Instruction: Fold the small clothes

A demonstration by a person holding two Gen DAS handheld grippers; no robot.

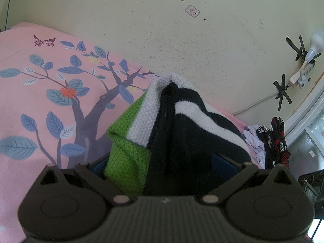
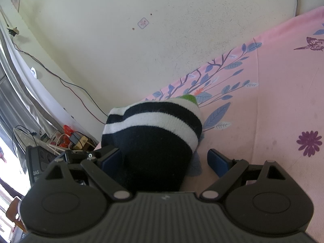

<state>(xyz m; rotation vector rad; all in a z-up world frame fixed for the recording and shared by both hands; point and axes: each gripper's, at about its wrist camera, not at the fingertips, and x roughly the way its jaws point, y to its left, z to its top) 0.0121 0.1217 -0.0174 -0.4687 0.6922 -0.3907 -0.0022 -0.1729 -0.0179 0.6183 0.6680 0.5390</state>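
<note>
Your left gripper (image 1: pixel 166 170) and right gripper (image 2: pixel 166 162) both stand apart around the striped knit garment (image 2: pixel 154 129), lifted above the pink floral bedsheet (image 1: pixel 40 101). Beyond it: a cream wall (image 1: pixel 141 20), with more clothes (image 1: pixel 271 141) heaped at the bed's end.

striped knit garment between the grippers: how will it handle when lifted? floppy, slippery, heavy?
Likely floppy: the striped knit garment already bunches and drapes in folds between the left gripper fingers. Probably grippy rather than slippery, given its coarse knit texture. Seems light but bulky; in the right wrist view it fills much of the right gripper, so loose layers may slump over the pink floral sheet.
</note>
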